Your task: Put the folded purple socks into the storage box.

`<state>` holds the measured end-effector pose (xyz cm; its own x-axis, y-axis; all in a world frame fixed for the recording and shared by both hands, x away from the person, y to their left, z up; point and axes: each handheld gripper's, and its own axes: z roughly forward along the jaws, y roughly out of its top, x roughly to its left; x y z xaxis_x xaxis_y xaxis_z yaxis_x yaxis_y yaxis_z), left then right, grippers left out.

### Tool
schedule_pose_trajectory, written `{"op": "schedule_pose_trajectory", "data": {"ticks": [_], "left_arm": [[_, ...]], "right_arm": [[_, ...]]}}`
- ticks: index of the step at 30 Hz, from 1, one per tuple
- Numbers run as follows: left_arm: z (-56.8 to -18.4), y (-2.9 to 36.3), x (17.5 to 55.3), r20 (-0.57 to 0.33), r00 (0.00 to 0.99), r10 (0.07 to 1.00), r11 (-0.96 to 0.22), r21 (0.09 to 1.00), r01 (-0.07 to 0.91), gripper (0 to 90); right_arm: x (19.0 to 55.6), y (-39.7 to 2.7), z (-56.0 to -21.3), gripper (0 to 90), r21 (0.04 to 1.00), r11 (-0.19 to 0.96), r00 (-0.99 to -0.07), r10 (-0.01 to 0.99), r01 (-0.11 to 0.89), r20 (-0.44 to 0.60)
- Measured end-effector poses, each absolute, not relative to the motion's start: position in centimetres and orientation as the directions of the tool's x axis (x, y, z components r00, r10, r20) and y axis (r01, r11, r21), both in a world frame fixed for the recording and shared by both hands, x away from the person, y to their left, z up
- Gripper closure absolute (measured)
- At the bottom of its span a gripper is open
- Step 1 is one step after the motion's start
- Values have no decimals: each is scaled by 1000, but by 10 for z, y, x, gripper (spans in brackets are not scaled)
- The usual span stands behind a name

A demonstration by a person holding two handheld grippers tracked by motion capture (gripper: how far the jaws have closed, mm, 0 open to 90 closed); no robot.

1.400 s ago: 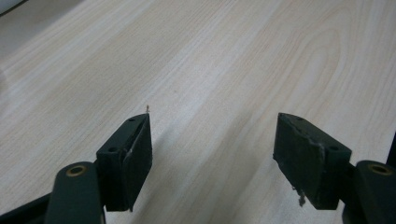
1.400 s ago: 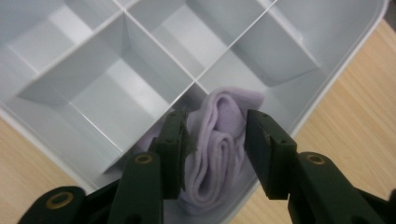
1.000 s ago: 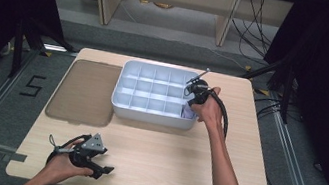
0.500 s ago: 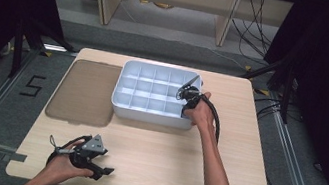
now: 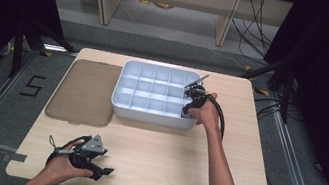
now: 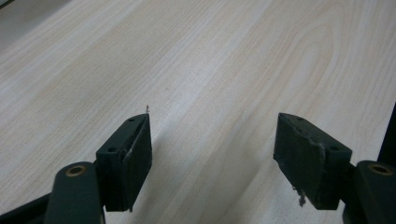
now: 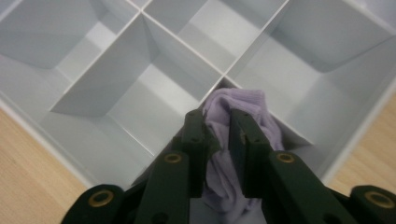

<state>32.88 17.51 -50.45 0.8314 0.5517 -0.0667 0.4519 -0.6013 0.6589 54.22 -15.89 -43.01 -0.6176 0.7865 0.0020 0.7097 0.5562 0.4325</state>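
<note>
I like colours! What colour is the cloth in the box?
Light purple cloth, best seen in the right gripper view.

The purple cloth (image 7: 243, 140) is partly hidden behind the right hand-held gripper (image 7: 219, 135), its lower end cut off.

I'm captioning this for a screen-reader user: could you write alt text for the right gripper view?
A bunched lilac cloth sits between the two black jaws of the right tool, whose jaws have just been opening, inside a compartment at the edge of a pale grey divided tray. The neighbouring compartments look empty, and light wooden table shows beyond the tray's rim.
</note>
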Motion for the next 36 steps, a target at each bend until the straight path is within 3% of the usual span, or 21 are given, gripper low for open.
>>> {"op": "schedule_pose_trajectory", "data": {"ticks": [13, 19, 36], "left_arm": [[-504, 175, 329, -74, 830, 552, -595, 663, 455, 276], [-503, 175, 329, -60, 834, 549, -600, 667, 443, 276], [-503, 176, 330, -56, 833, 551, -597, 671, 440, 274]], "right_arm": [[523, -172, -397, 703, 543, 496, -602, 798, 677, 22], [508, -172, -383, 641, 605, 491, -628, 778, 627, 18], [471, -160, -386, 471, 674, 465, -658, 752, 574, 42]]}}
